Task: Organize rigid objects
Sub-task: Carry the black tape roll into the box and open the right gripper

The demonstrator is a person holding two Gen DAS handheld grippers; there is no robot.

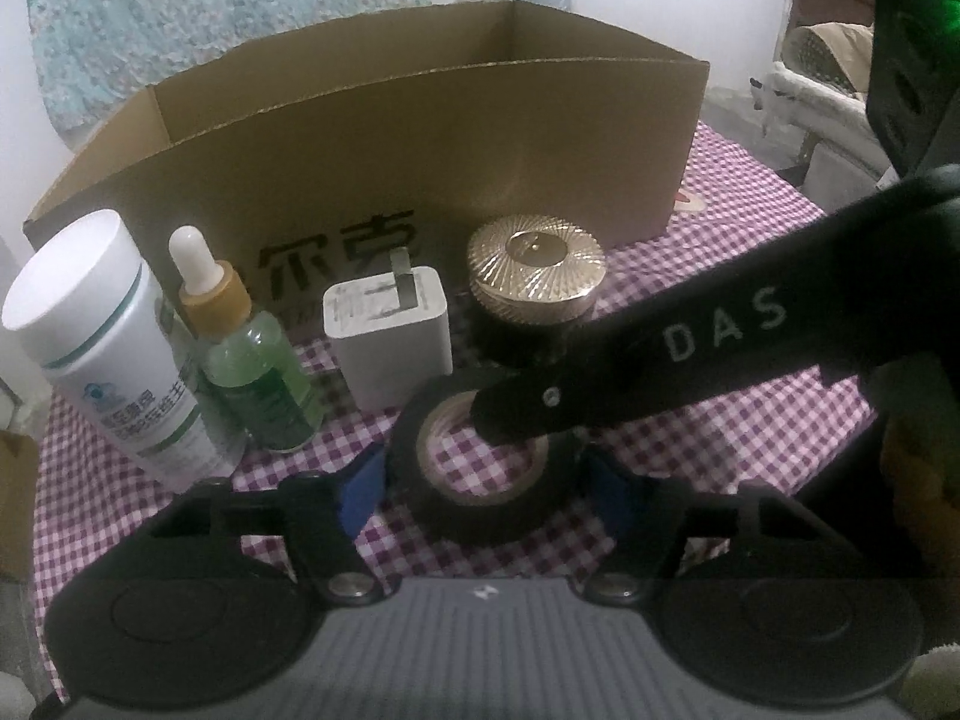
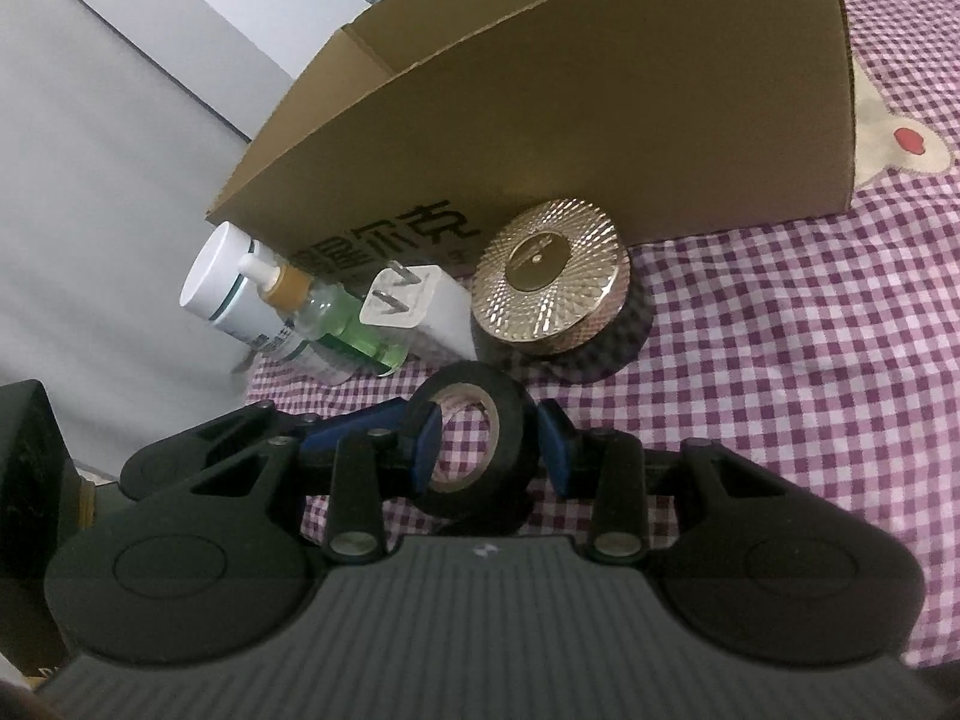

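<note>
A black tape roll [image 1: 480,504] lies on the purple checked cloth [image 1: 750,432], just in front of a row of items. My left gripper [image 1: 486,489] stands open astride it, one blue pad [image 1: 360,486] at each side with small gaps. My right gripper [image 2: 489,447] is shut on the tape roll [image 2: 510,420]; its black finger [image 1: 660,348] comes in from the right over the roll's far rim. Behind stand a white bottle [image 1: 102,336], a green dropper bottle [image 1: 252,366], a white charger plug [image 1: 390,336] and a gold-lidded jar [image 1: 534,276].
An open cardboard box [image 1: 420,144] stands right behind the row, its front wall close to the items. The checked cloth [image 2: 780,360] spreads out to the right. A pale wall [image 2: 120,180] lies to the left, and pale furniture [image 1: 828,78] sits beyond the table at far right.
</note>
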